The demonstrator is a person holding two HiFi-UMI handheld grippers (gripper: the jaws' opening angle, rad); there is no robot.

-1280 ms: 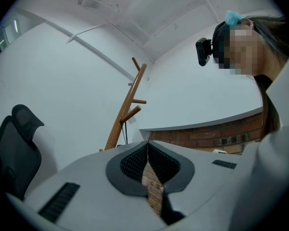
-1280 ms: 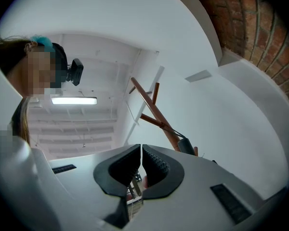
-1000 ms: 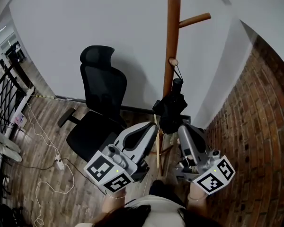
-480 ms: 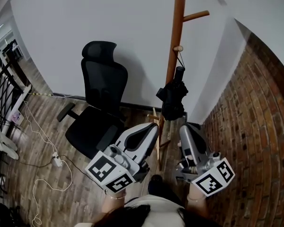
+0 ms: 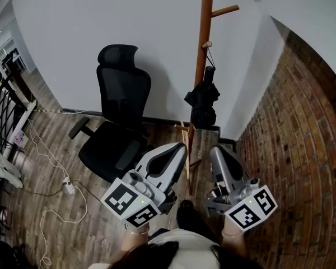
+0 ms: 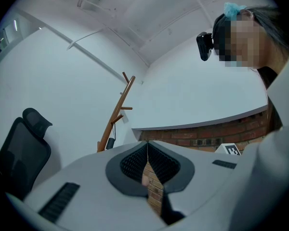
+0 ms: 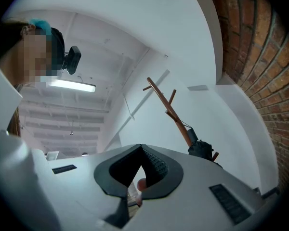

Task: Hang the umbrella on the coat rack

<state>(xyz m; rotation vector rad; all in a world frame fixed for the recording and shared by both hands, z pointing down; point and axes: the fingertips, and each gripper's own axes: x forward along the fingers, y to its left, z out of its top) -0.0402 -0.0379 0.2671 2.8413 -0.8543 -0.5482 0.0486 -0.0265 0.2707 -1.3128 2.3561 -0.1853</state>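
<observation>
A folded black umbrella (image 5: 204,101) hangs by its strap from a lower peg of the wooden coat rack (image 5: 202,43) in the head view. It also shows small in the left gripper view (image 6: 110,142) and in the right gripper view (image 7: 200,148). My left gripper (image 5: 179,150) and right gripper (image 5: 214,152) are low, near my body, well short of the rack. Both have their jaws closed together with nothing between them. The rack's pole (image 6: 116,113) leans across the left gripper view, and the same pole (image 7: 171,112) crosses the right gripper view.
A black office chair (image 5: 116,114) stands left of the rack against the white wall. A brick wall (image 5: 294,150) runs along the right. White cables and a power strip (image 5: 68,191) lie on the wooden floor at left, beside a black railing (image 5: 5,111).
The view has drawn back and up: rack and hanging umbrella sit higher and smaller in the head view. Both grippers stay low and shut, empty.
</observation>
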